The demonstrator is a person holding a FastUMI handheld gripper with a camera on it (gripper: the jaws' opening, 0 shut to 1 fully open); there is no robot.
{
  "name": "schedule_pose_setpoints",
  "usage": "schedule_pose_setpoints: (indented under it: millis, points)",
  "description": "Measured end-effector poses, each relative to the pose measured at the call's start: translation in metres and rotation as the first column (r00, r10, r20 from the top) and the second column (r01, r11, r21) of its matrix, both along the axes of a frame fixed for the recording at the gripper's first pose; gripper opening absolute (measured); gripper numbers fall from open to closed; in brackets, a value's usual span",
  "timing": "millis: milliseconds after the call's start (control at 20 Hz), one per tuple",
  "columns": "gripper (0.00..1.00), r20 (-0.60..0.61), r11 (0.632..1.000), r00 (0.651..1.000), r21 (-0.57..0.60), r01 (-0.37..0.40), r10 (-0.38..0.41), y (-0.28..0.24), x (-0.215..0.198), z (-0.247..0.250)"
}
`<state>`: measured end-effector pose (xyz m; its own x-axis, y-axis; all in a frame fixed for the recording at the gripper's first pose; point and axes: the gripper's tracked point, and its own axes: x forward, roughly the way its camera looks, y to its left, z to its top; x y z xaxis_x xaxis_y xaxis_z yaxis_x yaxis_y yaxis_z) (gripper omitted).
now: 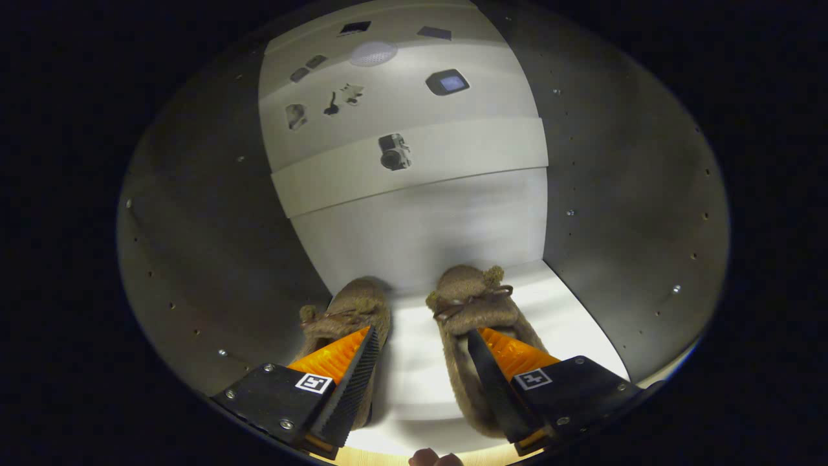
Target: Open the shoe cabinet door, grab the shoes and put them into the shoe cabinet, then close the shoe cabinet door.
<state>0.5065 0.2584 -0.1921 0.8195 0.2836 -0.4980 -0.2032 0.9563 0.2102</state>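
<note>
Inside the shoe cabinet [614, 213], the gripper [424, 349] reaches in with its jaws spread wide, pinching nothing. The two fuzzy brown shoes [475, 304] stand side by side on the pale shelf [569, 317], one just under and ahead of each jaw, toes toward the back panel [440, 226].

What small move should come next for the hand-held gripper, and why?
Probably draw the hand-held gripper straight back out of the cabinet. Both slippers already rest on the shelf, and its fingers stand open, one over each slipper, gripping neither. The door remains to close.
</note>
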Motion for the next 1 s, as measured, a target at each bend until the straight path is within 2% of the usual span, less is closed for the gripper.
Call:
schedule_pose_setpoints:
  millis: [350, 750, 1000]
  points:
    - [0.95, 0.069, 0.999, 0.996, 0.009, 0.047, -0.048, -0.024, -0.097, 0.039]
    - [0.95, 0.138, 0.997, 0.987, -0.003, 0.077, -0.076, -0.064, -0.239, 0.071]
    - [0.95, 0.156, 0.994, 0.983, 0.055, 0.091, -0.098, -0.09, -0.294, 0.085]
